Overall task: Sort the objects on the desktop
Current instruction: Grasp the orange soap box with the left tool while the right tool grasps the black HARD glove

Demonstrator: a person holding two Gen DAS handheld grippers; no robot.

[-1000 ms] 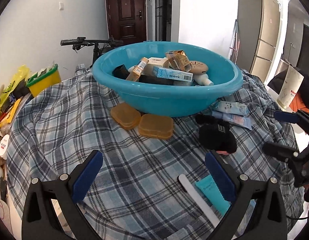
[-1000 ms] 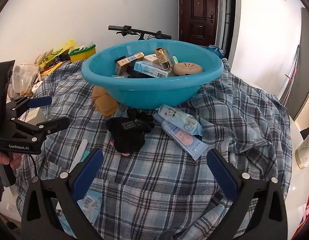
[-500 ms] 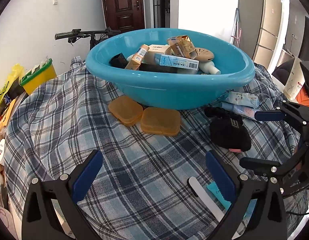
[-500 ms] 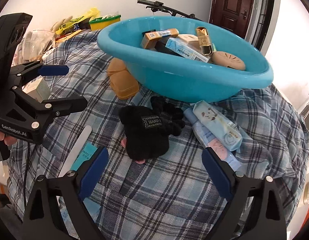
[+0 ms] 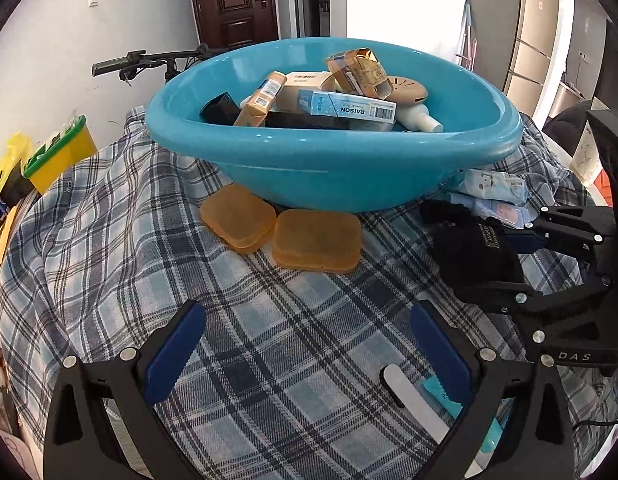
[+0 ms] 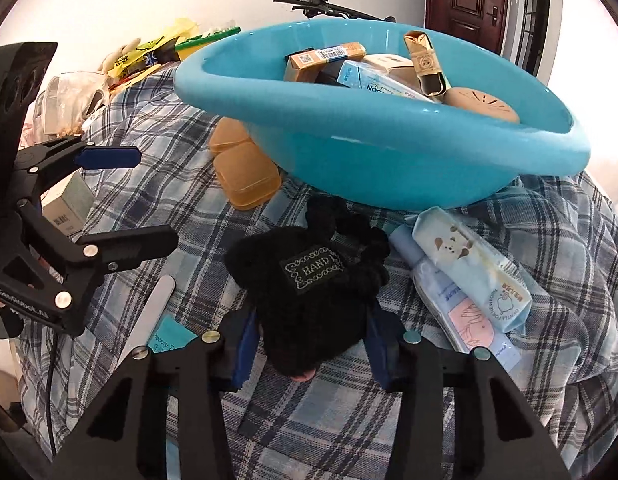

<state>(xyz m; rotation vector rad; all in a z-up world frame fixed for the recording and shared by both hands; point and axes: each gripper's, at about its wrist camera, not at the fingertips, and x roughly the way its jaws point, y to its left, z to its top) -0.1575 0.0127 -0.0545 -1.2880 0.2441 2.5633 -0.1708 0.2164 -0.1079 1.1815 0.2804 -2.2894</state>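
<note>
A black knitted glove [image 6: 309, 280] labelled HAND lies on the plaid cloth in front of the blue basin [image 6: 389, 152]. My right gripper [image 6: 312, 344] has its jaws closing, with both blue pads pressing the glove's cuff end. In the left wrist view, this gripper [image 5: 505, 264] holds the glove [image 5: 469, 248] at the right. My left gripper [image 5: 309, 340] is open above bare cloth, nothing between its fingers. Two orange soap boxes [image 5: 317, 240] sit by the basin [image 5: 349, 176], which holds several cartons.
Two pale blue baby-cream tubes [image 6: 469, 276] lie right of the glove. A white nail file [image 5: 413, 404] and a teal sachet [image 5: 441, 390] lie by my left gripper's right finger. A yellow box with a green lid [image 5: 61, 156] and snack bags crowd the left edge.
My right gripper came down and forward over the black glove, and its jaws went from wide open to pinching it. My left gripper edged lower and closer to the basin, still open.
</note>
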